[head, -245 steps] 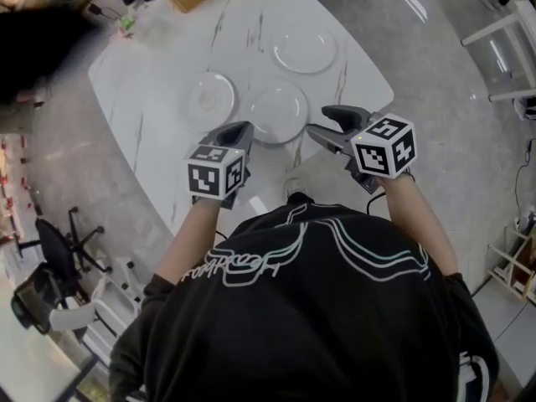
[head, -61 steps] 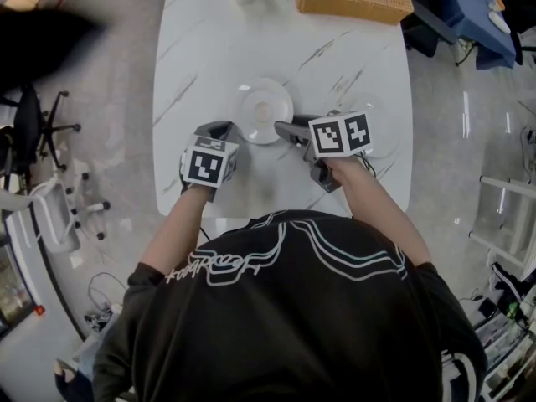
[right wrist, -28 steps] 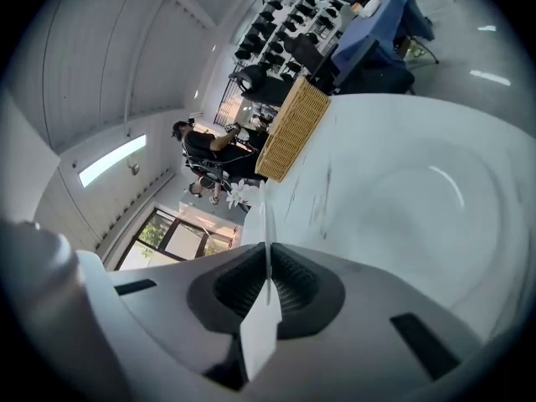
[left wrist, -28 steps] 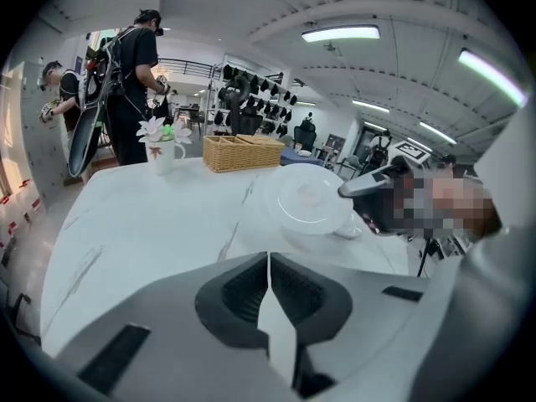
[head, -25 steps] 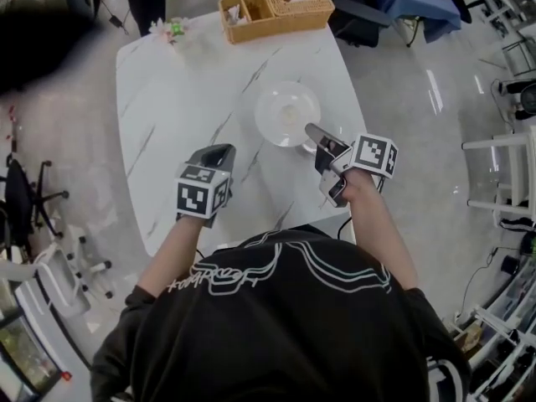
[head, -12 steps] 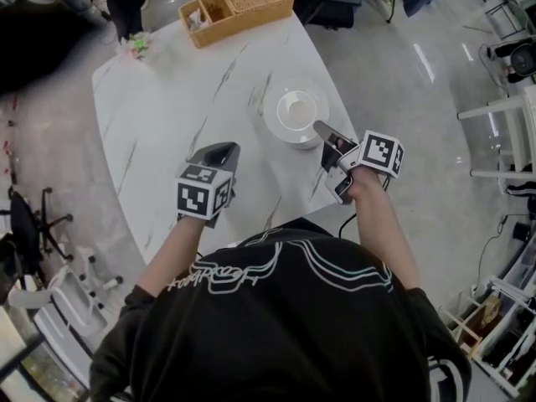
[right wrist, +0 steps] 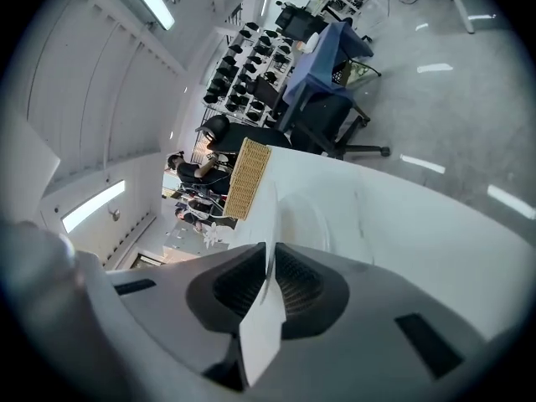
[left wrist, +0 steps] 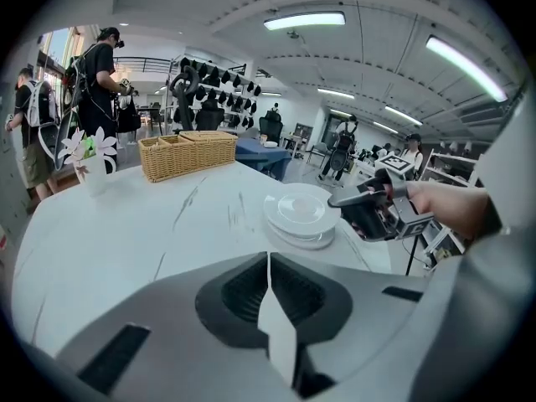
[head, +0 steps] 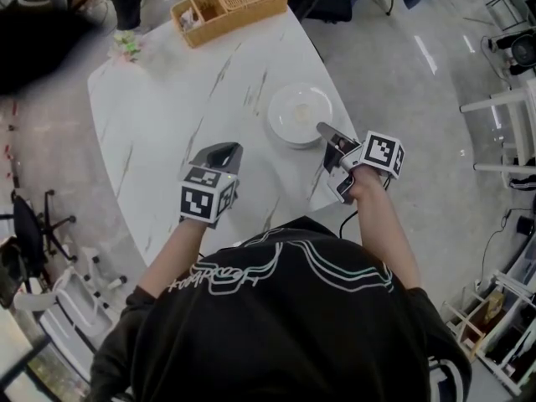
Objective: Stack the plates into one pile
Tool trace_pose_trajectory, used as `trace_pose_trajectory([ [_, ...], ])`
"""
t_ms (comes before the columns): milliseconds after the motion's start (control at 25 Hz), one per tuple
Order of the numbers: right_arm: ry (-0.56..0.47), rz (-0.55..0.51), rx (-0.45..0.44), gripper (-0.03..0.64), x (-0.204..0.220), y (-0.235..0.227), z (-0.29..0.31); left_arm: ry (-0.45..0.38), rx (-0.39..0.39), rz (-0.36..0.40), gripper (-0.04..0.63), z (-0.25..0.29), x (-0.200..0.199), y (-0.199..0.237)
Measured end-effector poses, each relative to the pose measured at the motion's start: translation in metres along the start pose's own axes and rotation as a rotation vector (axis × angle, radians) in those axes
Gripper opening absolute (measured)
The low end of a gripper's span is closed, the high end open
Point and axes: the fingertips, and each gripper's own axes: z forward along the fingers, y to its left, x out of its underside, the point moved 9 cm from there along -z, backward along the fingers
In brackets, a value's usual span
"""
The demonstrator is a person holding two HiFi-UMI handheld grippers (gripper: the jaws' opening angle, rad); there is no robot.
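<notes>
Claws are both clenched tight, nothing in either one. Left gripper [head: 224,148] hangs over bare tabletop on the near side. Right gripper [head: 322,127] has its tip right at the near rim of the plate pile [head: 298,114], can't tell if it's actually touching. The pile sits close to the right edge of the white marble table [head: 159,107]. Way at the back there's a wicker basket [head: 234,2] and a little flower vase [head: 127,45].

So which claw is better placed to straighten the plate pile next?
Right. The right claw sits beside the plate pile, pointing at it; the left claw is farther away. Both are shut, empty.
</notes>
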Motion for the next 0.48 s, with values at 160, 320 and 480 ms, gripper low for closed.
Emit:
trace_pose_trajectory([
  [160, 0.037, -0.058, 0.016, 0.051, -0.002, 0.0, 0.001, 0.004, 0.0, -0.001, 0.031, 0.003, 0.0, -0.001],
  [320, 0.095, -0.207, 0.047, 0.189, -0.003, 0.007, 0.004, 0.004, -0.003, 0.003, 0.031, 0.005, 0.0, -0.001],
  [480, 0.186, -0.432, 0.122, 0.265, -0.002, 0.014, 0.002, 0.009, -0.007, 0.001, 0.031, 0.005, 0.001, -0.003],
])
